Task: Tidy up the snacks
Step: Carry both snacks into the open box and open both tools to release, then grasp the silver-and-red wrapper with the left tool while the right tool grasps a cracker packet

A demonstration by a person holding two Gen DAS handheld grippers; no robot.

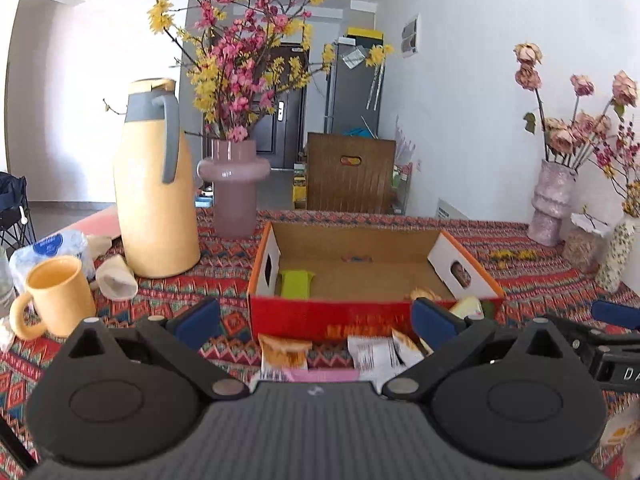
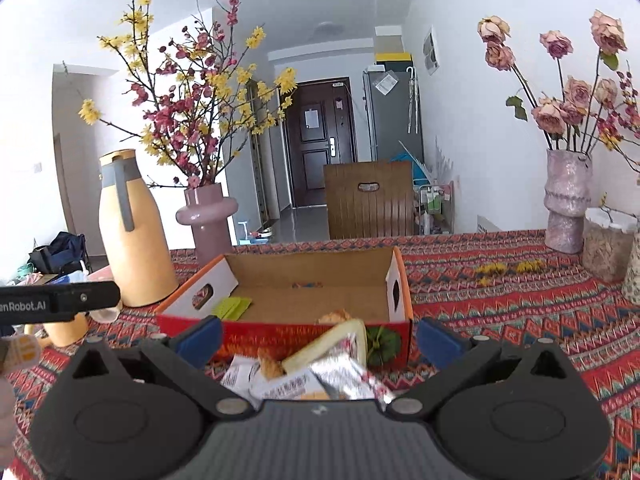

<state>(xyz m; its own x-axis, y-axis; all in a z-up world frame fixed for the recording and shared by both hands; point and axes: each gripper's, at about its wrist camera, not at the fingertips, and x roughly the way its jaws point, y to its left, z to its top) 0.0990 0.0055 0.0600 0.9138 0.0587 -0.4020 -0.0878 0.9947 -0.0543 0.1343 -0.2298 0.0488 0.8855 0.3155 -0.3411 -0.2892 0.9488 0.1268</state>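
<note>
The left gripper (image 1: 316, 318) hangs low over the patterned tablecloth (image 1: 224, 276) with its blue-padded fingers (image 1: 198, 320) spread wide apart and nothing between them. The right gripper (image 2: 320, 338) is likewise wide open and empty, its blue pads (image 2: 438, 340) flanking the near wall of the cardboard box (image 2: 304, 336).

The box (image 1: 360, 316), red on its near side with white end panels and cut-out handles, sits in the middle of the table, just beyond both grippers. Inside it a lime-green packet (image 1: 295, 283) lies against the left end, and a pale bread-like snack (image 1: 424, 294) lies near the right front corner.

A loose heap of snack packets (image 1: 376, 354) lies on the cloth right in front of the box's near wall: an orange-and-white packet (image 1: 284, 354) to the left, white printed wrappers beside it, and in the right wrist view a silver foil packet (image 2: 344, 368), a pale yellow wedge-shaped pack (image 2: 340, 340) leaning on the box, and a dark green item (image 2: 382, 344) at the right.

Far left stand a tall yellow thermos jug (image 1: 154, 184) and a pink vase of blossom branches (image 1: 234, 188); a yellow mug (image 1: 58, 296) sits near left. A second vase with dried roses (image 2: 568, 200) stands far right.
</note>
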